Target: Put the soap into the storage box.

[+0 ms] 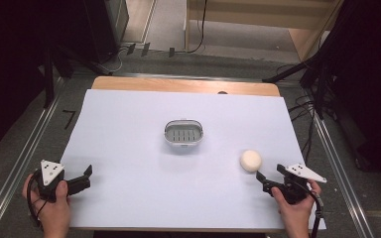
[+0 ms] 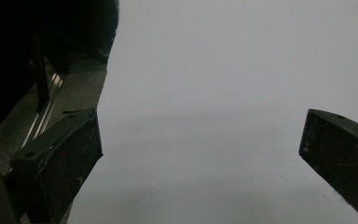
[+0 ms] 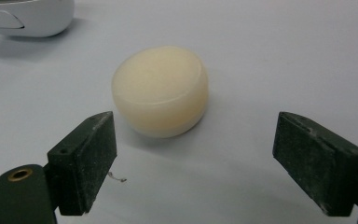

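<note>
The right gripper [image 1: 269, 177] sits at 5 o'clock on the table [image 1: 129, 148], jaws spread wide and empty, just short of the cream soap bar [image 1: 250, 160]. The soap bar lies at 4 o'clock from the central soap dish [image 1: 183, 133], well apart from it. The left gripper [image 1: 85, 177], at 7 o'clock, is wide open, apparently holding nothing.

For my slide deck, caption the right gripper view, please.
Open right gripper poised before a cream soap bar on the white table.

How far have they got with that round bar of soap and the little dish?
Hardly begun. Nothing looks done: the cream soap bar lies on the white table, apart from the empty soap dish. In hand: the right gripper is open, jaws aimed at the soap but not touching it. The left gripper is open over bare table. Gripping and, probably, moving it to the dish remain.
</note>
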Demonstrator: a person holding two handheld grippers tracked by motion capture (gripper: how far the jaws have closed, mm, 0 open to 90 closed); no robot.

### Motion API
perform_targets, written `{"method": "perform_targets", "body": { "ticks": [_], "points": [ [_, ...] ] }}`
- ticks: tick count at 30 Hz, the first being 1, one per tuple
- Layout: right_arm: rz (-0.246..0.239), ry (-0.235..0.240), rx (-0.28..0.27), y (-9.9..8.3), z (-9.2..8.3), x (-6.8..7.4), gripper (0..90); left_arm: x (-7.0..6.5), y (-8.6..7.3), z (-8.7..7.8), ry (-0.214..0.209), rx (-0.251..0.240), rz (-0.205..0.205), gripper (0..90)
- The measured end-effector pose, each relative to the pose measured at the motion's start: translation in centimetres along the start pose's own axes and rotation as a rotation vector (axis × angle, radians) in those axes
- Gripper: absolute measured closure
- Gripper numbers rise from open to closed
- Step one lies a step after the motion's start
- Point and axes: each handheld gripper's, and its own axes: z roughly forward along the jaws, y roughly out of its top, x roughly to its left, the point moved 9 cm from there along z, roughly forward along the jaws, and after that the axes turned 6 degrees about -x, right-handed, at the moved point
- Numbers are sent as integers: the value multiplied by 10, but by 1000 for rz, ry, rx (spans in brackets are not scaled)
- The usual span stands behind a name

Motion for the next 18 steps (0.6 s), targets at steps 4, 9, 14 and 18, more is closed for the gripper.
{"method": "perform_targets", "body": {
  "ticks": [4,9,14,18],
  "points": [
    [-11,0,5,-1,3,5,139,0,0,0,0,-1,3,0],
    [-14,3,9,0,7,10,137,0,0,0,-4,1,1,0],
    [-30,19,20,-1,12,16,136,0,0,0,0,-2,2,0],
    [-26,24,26,0,17,20,134,0,0,0,-1,-4,5,0]
  ]
}}
